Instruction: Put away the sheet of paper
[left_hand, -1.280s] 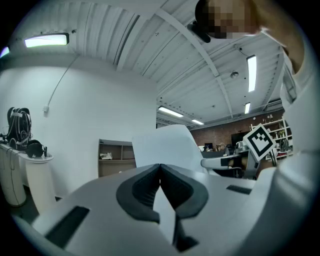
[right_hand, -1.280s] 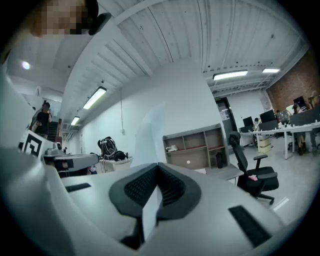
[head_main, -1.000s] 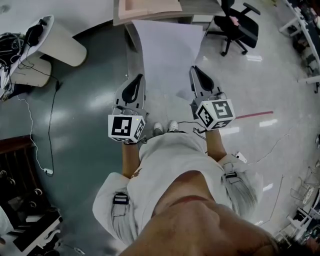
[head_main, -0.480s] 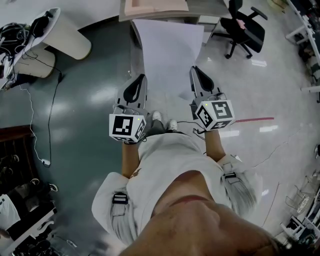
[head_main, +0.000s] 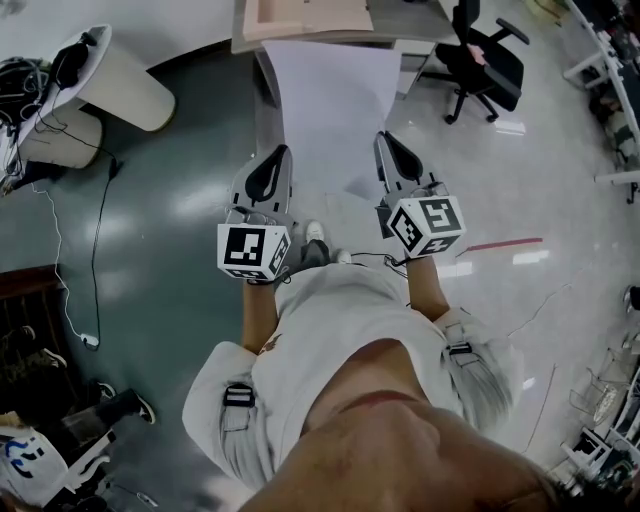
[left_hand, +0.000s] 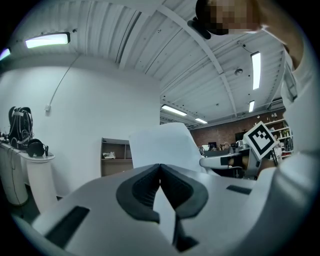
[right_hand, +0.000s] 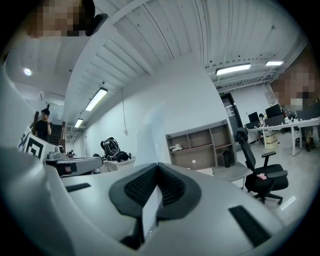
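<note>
Leftmost, a white bench (head_main: 125, 85) is standing well apart, the left claw (head_main: 281, 152) and right claw (head_main: 384, 137) are each clamping an edge of the sheet of paper (head_main: 335, 95) stretching between them before the shelf unit (head_main: 300, 18), and an office chair (head_main: 485, 60) is sitting rightward.

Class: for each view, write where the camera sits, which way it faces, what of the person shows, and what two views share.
Head view: on the person's head, facing steeply down at the paper held by left gripper and right gripper; shirt and shoes show.
Left gripper view: on the left gripper, facing level along its jaws, shut on the paper, toward a shelf; right gripper shows.
Right gripper view: on the right gripper, facing level likewise, toward shelf and chair; left gripper shows.
Shared: both gripper views show the shelf.
</note>
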